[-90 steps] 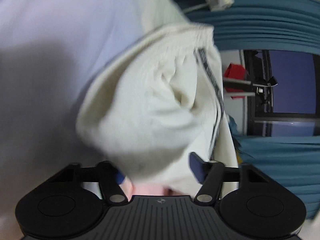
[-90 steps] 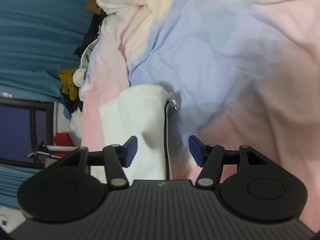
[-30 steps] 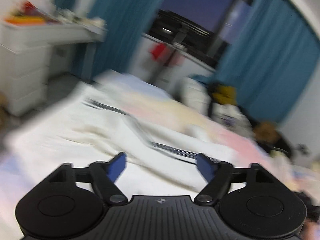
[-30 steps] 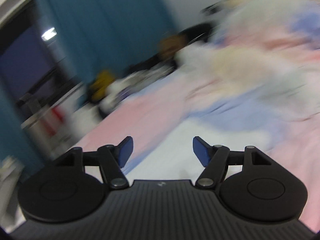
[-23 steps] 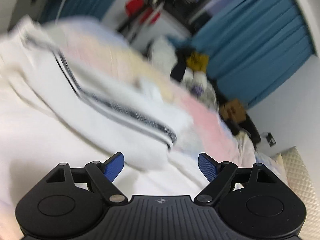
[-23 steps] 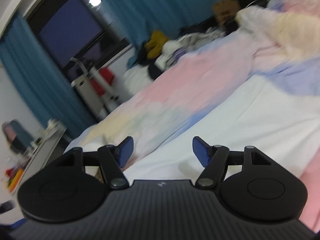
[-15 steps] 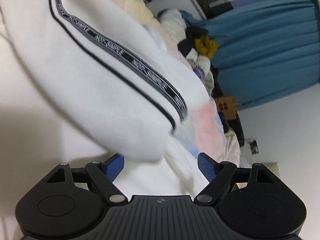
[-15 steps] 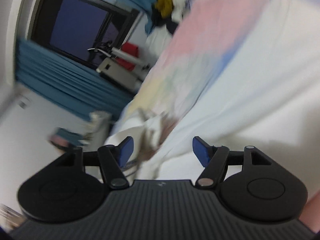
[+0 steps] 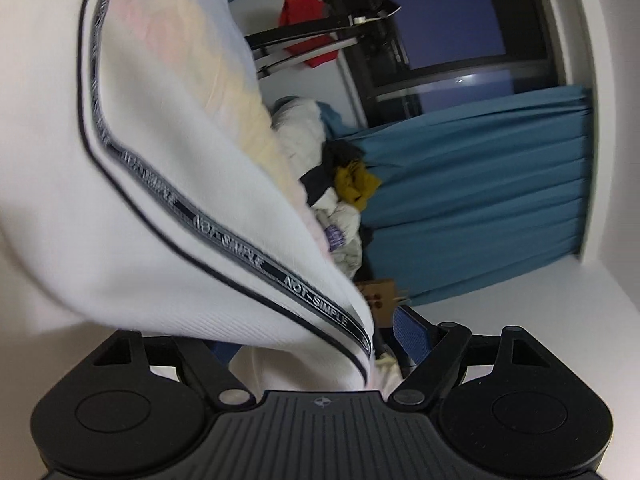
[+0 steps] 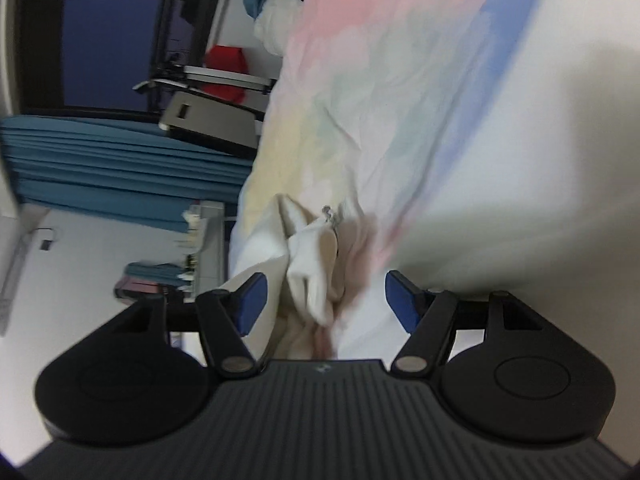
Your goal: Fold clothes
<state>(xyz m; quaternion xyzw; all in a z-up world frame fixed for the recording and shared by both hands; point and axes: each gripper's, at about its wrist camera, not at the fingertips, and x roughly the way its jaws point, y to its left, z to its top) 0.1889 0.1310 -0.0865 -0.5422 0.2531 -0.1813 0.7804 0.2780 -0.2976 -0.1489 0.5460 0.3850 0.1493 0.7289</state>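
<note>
Now, white garment point(image 9: 132, 216) between left gripper point(image 9: 316, 344) jaws

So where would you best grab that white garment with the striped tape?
Probably at the hem corner of the white garment, where the lettered tape ends. That folded edge already lies between the left gripper fingers, whose jaws have just been closing, so come straight on along the fingers. The edge is thin and doubled, easy to pinch.

The left tongs point(image 9: 316, 340) are showing a black ribbed housing, two round black discs, silver pivot screws and blue pads point(image 9: 412, 334). The right tongs point(image 10: 322, 300) are wearing the same black body, with blue fingertips point(image 10: 250, 300).
</note>
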